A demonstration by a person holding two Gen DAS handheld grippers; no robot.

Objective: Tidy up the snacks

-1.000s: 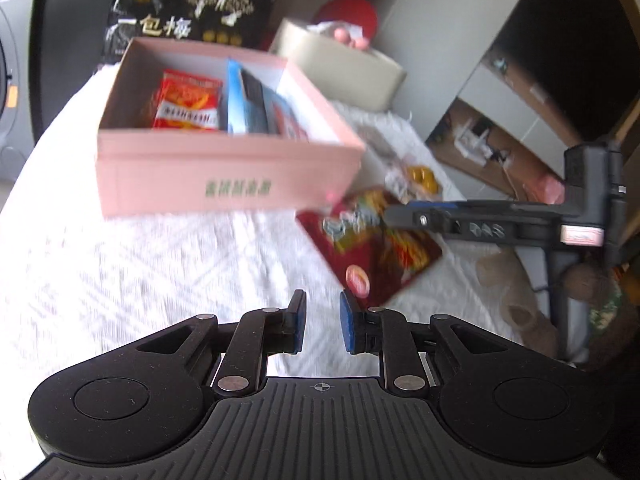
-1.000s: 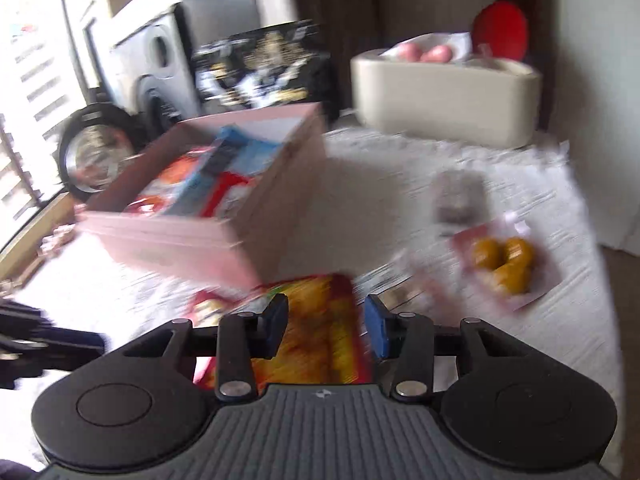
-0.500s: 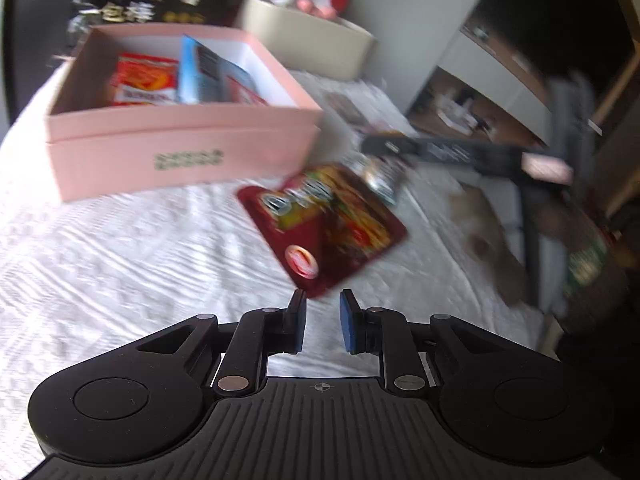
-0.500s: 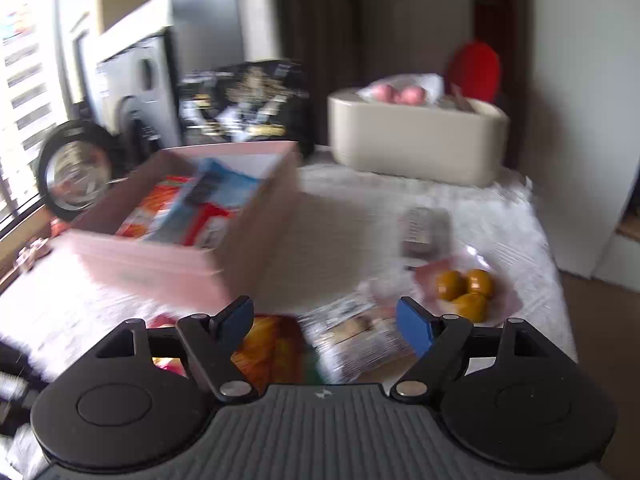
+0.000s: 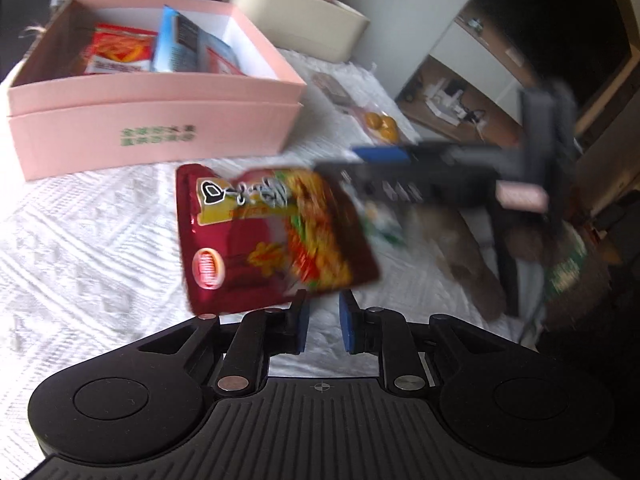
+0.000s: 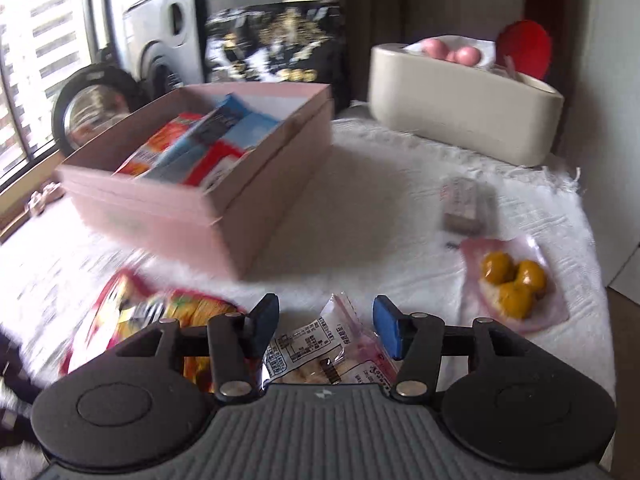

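A pink box (image 5: 160, 120) on the white cloth holds an orange packet (image 5: 116, 48) and a blue packet (image 5: 188, 44); it also shows in the right wrist view (image 6: 240, 200). A dark red noodle packet (image 5: 272, 236) lies in front of it, just beyond my left gripper (image 5: 323, 322), whose jaws stand nearly together with nothing between them. My right gripper (image 6: 326, 330) is open above a clear wrapped snack (image 6: 320, 352), beside the red packet (image 6: 160, 320). It appears blurred in the left wrist view (image 5: 400, 176).
A pouch of yellow balls (image 6: 512, 284) and a small grey bar (image 6: 460, 204) lie at the right. A cream tub (image 6: 464, 96) and a black bag (image 6: 276, 44) stand behind. The table's right edge (image 6: 600, 280) is close.
My right gripper opened wide and now sits over the clear wrapped snack. My left gripper moved closer to the red packet; its narrow gap is unchanged.
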